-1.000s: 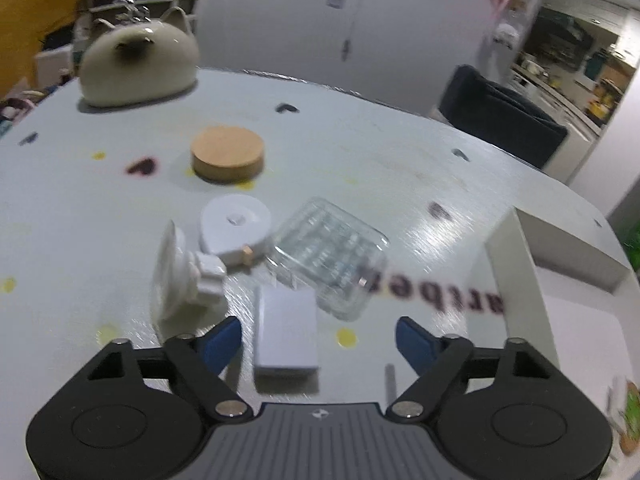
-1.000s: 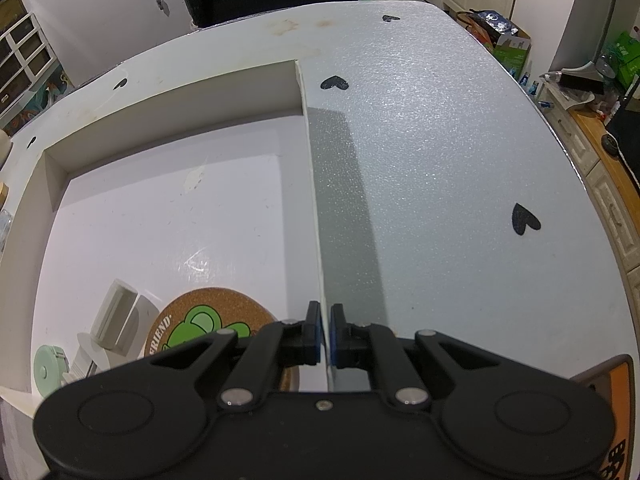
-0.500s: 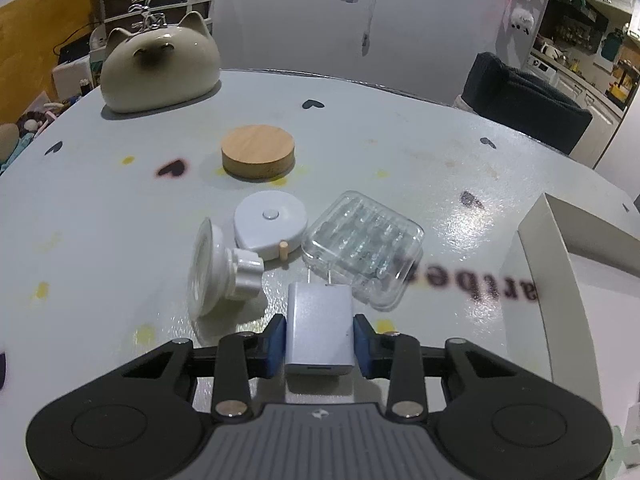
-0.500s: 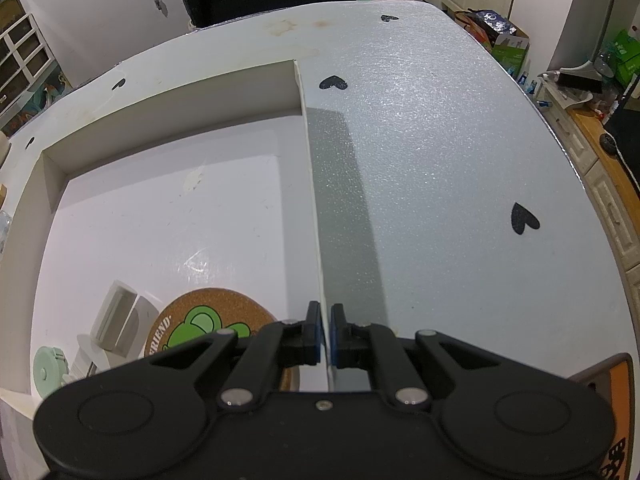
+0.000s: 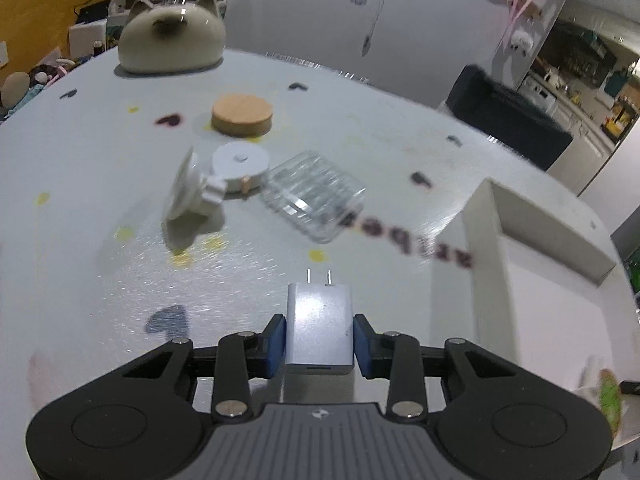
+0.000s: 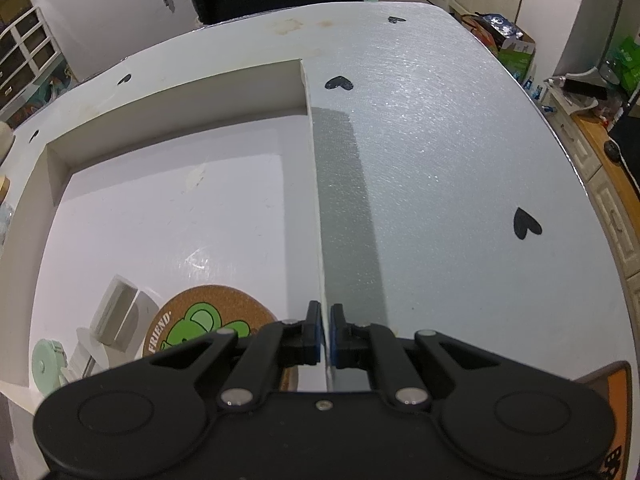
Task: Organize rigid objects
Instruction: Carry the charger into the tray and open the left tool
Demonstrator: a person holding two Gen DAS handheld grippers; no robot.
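Charger: white plug adapter [image 5: 319,330], boxy with rounded edges, two metal prongs pointing away — held off the surface, short of the tray's near wall.
Left tool: left tool [image 5: 319,344] clamped on the charger, a blue pad pressed to each side.
Right tool: right tool [image 6: 325,334] closed on the thin right wall of the white tray [image 6: 316,184], a pad on each face.
Tray: shallow, white, straight-walled; most of its floor bare. In the near left corner lie a cork coaster [image 6: 208,320] with a green print, a small white box [image 6: 114,312] and a mint-green disc [image 6: 46,364].
Left on the surface: clear ribbed plastic case [image 5: 314,196], round white tape measure [image 5: 240,162], white suction-cup hook [image 5: 188,192] tilted on its rim, and a wooden disc [image 5: 242,115] — clustered, well apart from the charger.
Surface: pale grey, faintly glittered, rounded edge, dotted with dark hearts and yellow spots; a cat-shaped ceramic [image 5: 172,42] sits at its far edge.
Room: dark chair [image 5: 508,118] beyond the surface, white drawers, a kitchen in the distance.
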